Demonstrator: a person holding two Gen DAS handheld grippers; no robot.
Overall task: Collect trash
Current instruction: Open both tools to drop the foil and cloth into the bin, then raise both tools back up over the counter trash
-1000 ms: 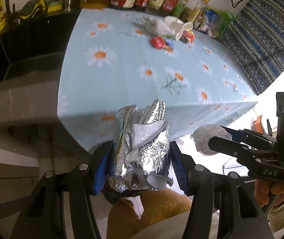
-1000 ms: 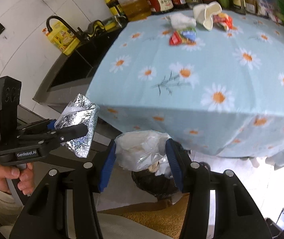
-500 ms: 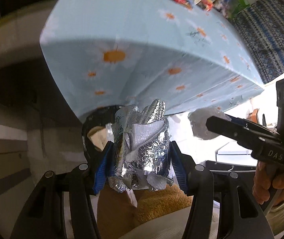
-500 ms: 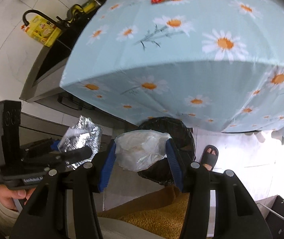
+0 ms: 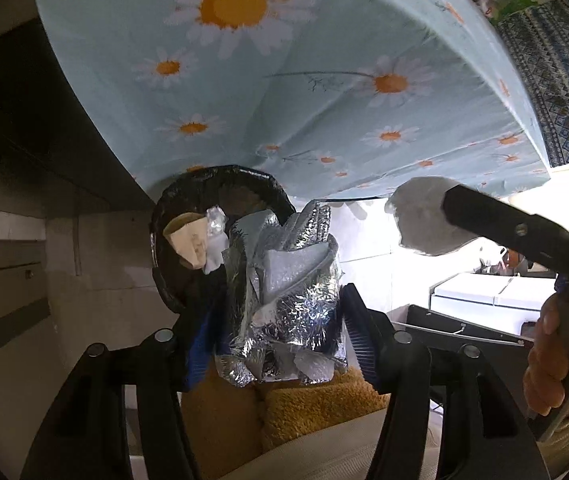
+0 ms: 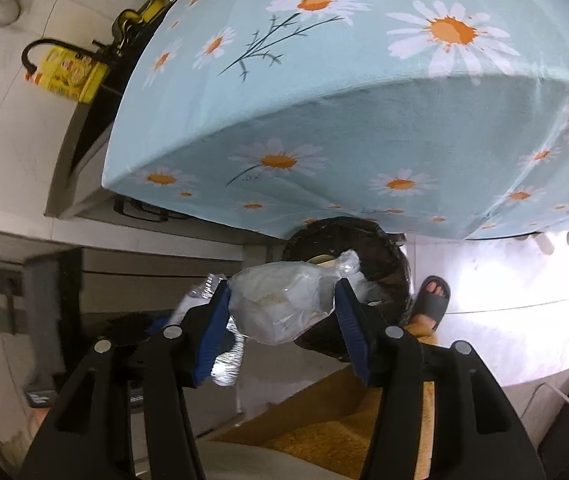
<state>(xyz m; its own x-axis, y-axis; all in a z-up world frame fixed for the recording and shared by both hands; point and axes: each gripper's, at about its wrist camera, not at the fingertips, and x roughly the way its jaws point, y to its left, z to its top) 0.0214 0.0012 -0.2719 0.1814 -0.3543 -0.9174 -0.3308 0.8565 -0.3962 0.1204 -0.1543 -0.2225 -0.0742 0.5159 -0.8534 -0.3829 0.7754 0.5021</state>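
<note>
Change: a second ago both grippers stood at table height with the daisy tablecloth (image 6: pixel 324 92) spread out ahead of them; both have since come down and tipped to point steeply at the floor, beside the table's hanging edge.
Bin: a black-lined trash bin (image 5: pixel 164 248) now lies directly ahead of both grippers, a beige scrap already inside it.
Meaning for task: judged as the drop step, with both loads brought over the bin mouth; other wrappers at the table's far edge appear still uncollected.
Left gripper (image 5: pixel 280 320): jaws opening. The crumpled foil wrapper (image 5: pixel 284 280) sits between them; a gap shows at the right pad, so the grip looks let go, though the wrapper has not yet fallen clear.
Right gripper (image 6: pixel 284 312): jaws opening. The clear plastic bag (image 6: pixel 280 304) spans between the blue pads, looking loosely touched, over the near side of the bin rim.
Risk: the light foil could catch on a pad or land outside the rim.
Person: a sandalled foot (image 6: pixel 430 300) stands just beside the bin.
</note>
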